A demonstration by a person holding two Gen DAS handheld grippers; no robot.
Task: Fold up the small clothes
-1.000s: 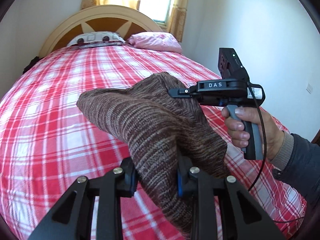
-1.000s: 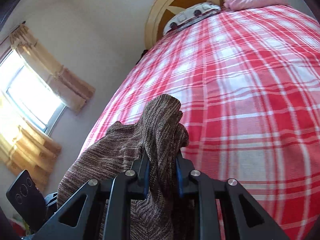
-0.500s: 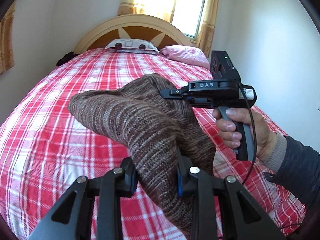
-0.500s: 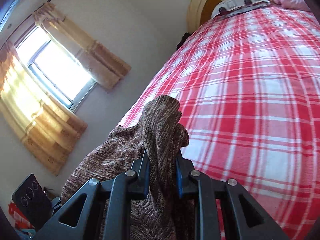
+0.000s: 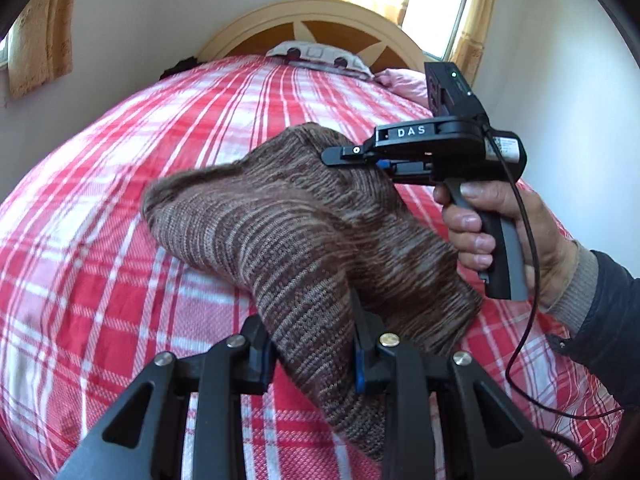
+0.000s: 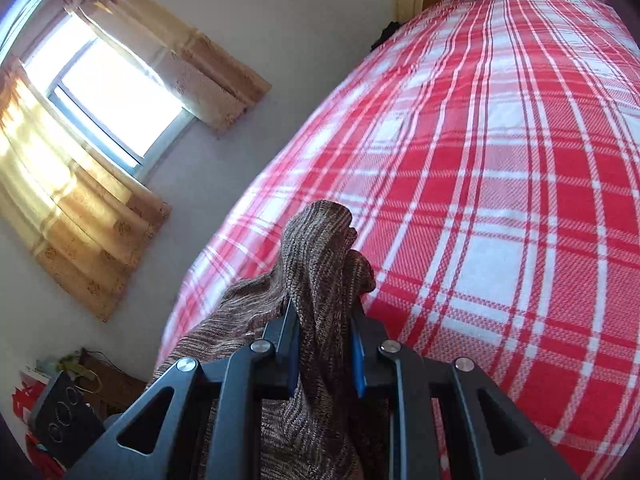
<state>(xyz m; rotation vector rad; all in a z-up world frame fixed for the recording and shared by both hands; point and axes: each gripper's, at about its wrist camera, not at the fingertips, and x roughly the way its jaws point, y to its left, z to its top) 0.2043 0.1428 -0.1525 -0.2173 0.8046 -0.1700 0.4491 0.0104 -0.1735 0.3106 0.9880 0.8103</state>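
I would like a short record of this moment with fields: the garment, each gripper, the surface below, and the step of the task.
garment: brown striped knit garment, lifted, hanging between both grippers
left gripper: shut on one edge of the knit
right gripper: shut on a bunched edge
surface: bed with red plaid cover, below the garment
pillows: pink pillow at the headboard
step: no fold laid down yet

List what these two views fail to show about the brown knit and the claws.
- Brown knit garment: its type and full shape; bunched, with the bottom edge cutting it off in both views.
- Left claw pads: buried in fabric.
- Right claw grip point: wrapped by folds.
- Plaid bedspread beneath the knit: hidden.
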